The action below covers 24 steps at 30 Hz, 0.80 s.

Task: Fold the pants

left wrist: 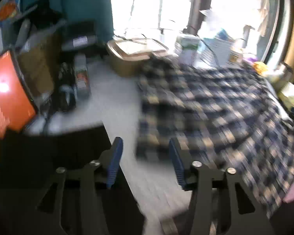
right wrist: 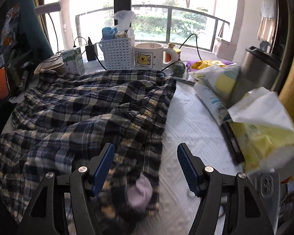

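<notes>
The plaid pants (left wrist: 205,105), navy, cream and yellow, lie spread and rumpled on the white table (left wrist: 111,98). The left wrist view is motion-blurred. My left gripper (left wrist: 145,148) is open just above the table, and the cloth's near left corner shows in the gap between its blue pads without touching them. In the right wrist view the pants (right wrist: 88,105) fill the left half, with the gathered waistband running along their right edge. My right gripper (right wrist: 146,152) hangs open over that edge. A lilac tag (right wrist: 140,192) lies on the fabric below the gap, and neither pad presses on anything.
An orange screen (left wrist: 7,101) and dark clutter stand at the left, with a tan lidded box (left wrist: 127,58) behind the pants. At the back are a milk carton (right wrist: 73,60), a white basket (right wrist: 118,54) and a bear mug (right wrist: 151,55). Tissue packs (right wrist: 264,125) and a steel canister (right wrist: 258,66) crowd the right.
</notes>
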Tool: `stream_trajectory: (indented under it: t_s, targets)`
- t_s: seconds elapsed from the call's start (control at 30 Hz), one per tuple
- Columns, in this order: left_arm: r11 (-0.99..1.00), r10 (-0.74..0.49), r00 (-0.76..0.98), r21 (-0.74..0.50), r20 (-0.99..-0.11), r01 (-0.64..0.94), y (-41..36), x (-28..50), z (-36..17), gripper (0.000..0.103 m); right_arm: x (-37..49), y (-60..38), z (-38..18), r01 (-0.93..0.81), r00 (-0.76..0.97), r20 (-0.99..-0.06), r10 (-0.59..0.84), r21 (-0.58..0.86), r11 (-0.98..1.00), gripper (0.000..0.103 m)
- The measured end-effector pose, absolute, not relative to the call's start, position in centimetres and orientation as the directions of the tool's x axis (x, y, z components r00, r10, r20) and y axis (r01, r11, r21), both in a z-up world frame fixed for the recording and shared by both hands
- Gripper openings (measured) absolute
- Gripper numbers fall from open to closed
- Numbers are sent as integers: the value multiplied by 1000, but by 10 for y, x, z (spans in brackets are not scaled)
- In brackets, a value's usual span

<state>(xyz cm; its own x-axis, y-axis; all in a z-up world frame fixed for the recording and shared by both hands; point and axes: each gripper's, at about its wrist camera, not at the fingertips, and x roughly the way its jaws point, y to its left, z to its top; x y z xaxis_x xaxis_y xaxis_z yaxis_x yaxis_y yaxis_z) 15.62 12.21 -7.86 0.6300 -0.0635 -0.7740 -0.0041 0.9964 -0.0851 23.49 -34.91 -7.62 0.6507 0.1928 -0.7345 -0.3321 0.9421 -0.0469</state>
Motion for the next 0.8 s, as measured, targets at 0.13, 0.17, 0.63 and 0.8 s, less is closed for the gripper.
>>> stream_trajectory:
  t_s: [0.13,0.17,0.63,0.8]
  targets:
    - [986,-154,564,-163,-811,36,108,121,-102,59,215,-353,-71,-338,668,-714,207,-43,940,69]
    - [986,-158,543,-163,-825,39,103,114,-112,60,212,-354,-71,-337,670,-713,206,-45,941,69]
    - [992,-122,589,-80,-799,97,64,81,-124,8,176,-340,-88,-426,612,-751,249,-48,903,78]
    - [991,-132,645,-93,-752,94,66,83,-103,7,178,-333,-97,-438,616,-750,241,-71,896,78]
